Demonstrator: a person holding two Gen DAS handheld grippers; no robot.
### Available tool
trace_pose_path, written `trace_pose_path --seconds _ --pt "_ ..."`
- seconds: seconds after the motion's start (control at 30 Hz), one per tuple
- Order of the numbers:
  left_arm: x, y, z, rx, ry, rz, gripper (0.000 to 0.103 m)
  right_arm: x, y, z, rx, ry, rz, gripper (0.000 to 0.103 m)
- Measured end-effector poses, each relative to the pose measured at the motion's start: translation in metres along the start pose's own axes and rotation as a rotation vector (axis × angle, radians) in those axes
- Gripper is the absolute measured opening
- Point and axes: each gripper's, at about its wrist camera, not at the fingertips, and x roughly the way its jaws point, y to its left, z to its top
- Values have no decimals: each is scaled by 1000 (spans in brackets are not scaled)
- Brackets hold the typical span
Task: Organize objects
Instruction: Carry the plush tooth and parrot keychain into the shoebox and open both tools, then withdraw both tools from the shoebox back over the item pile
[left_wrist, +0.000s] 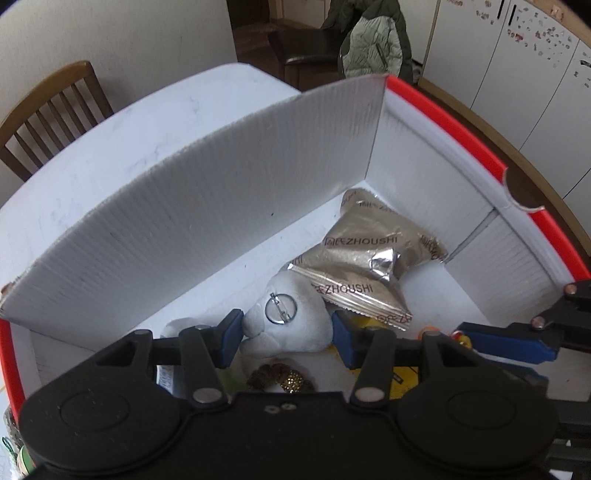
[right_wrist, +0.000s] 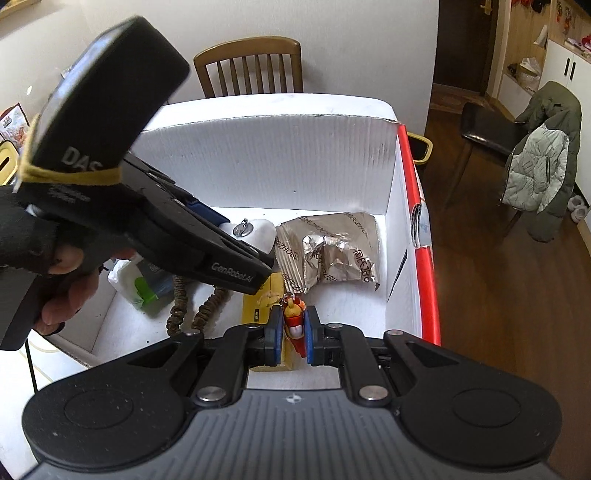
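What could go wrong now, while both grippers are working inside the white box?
1. The two grippers are close: the right gripper shows just beside the left gripper, so they may collide.
2. The left jaws stand around the white plush toy; lifting it could drag the snack packets resting on it.
3. The small figure keychain is pinched narrowly and might slip.
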Motion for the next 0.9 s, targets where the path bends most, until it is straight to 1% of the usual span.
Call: trace_pose_path --seconds 0.13,0.2,0.3,0.37,0.43,0.67,0.73,0.8,0.9 --pt "3 0 -1 5 17 10 53 -4 -3 0 7 -7 10 12" --pt "3 -1 -2 8 17 16 57 -6 -5 1 12 -11 14 12" --pt "1 0 -3 -3 9 9 59 -10 -7 2 22 -20 23 12" --pt "-4 2 -4 -14 -9 6 64 -14 -9 2 34 -24 32 13" --pt "-12 5 -5 -29 -39 -4 73 -18 -11 2 46 -30 40 14" --pt "-42 14 -13 -81 -113 -36 73 -34 -13 2 58 -58 54 20" --pt "-53 20 -15 -100 -141 -46 73 -39 -13 2 61 -68 59 27" --pt "-61 15 -12 -111 -169 -50 73 -45 -13 1 66 -80 62 30" --pt "-76 16 -16 -128 -208 -59 73 -53 -12 1 65 -95 65 30"
